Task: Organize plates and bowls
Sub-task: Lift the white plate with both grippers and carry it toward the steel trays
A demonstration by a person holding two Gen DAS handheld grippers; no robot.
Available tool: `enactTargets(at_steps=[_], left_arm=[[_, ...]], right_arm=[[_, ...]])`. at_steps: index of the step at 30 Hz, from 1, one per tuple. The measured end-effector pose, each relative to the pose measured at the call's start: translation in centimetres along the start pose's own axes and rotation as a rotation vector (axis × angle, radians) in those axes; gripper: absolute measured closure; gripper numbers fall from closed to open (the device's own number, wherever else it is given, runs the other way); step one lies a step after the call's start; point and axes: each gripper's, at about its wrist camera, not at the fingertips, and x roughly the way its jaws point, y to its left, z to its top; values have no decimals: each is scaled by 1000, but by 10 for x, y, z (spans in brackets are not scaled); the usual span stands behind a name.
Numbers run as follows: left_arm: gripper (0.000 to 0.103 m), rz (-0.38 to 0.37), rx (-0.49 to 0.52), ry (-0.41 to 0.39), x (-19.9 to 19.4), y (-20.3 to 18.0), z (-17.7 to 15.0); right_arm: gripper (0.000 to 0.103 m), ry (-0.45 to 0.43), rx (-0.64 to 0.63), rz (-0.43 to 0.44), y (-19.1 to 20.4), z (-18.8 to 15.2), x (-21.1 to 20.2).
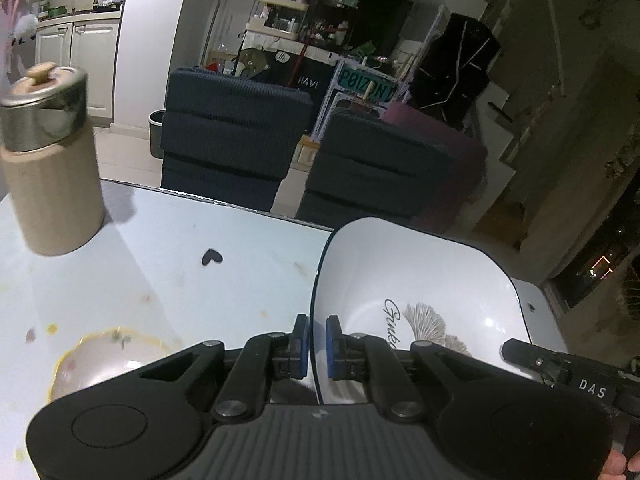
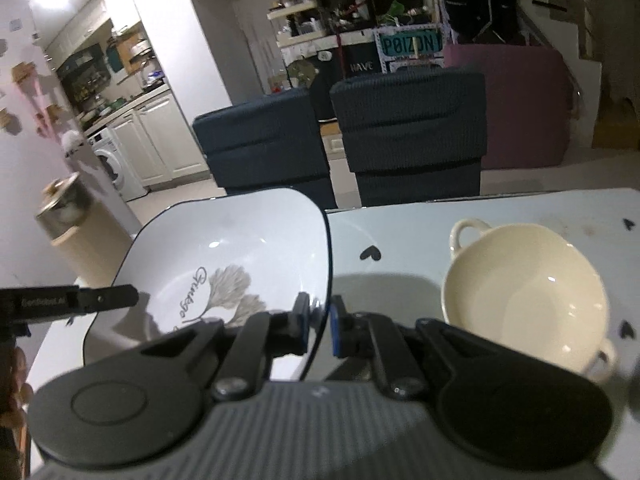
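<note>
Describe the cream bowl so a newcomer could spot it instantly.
On the pale table, right of the white square dish that both grippers hold, sits the cream bowl. It alone is round, plain, and has two small loop handles.

Left hand-held gripper [image 1: 317, 346] on plate rim.
Your blue pads [image 1: 304, 344] pinch the white square plate [image 1: 420, 288] edge; beige canister [image 1: 52, 160] and yellow-rimmed bowl [image 1: 100, 356] sit left on the counter [image 1: 200, 248].

Two dark blue padded chairs [image 2: 408, 132] stand behind the pale glossy bench [image 1: 160, 248]. Beyond them are cluttered shelves [image 2: 320, 20], a mauve panel [image 2: 520, 104], white kitchen cabinets [image 2: 160, 140] and a washing machine [image 2: 110, 160] at left, dimly lit.
</note>
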Motion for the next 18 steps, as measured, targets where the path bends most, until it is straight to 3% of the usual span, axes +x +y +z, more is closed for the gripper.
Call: enactTargets(at_steps=[9, 18], left_arm=[[95, -16, 58, -16, -74, -27, -46], [95, -48, 66, 22, -100, -35, -108]], right_arm=[[91, 5, -2, 33, 1, -45, -90], [91, 65, 6, 40, -1, -91, -131]])
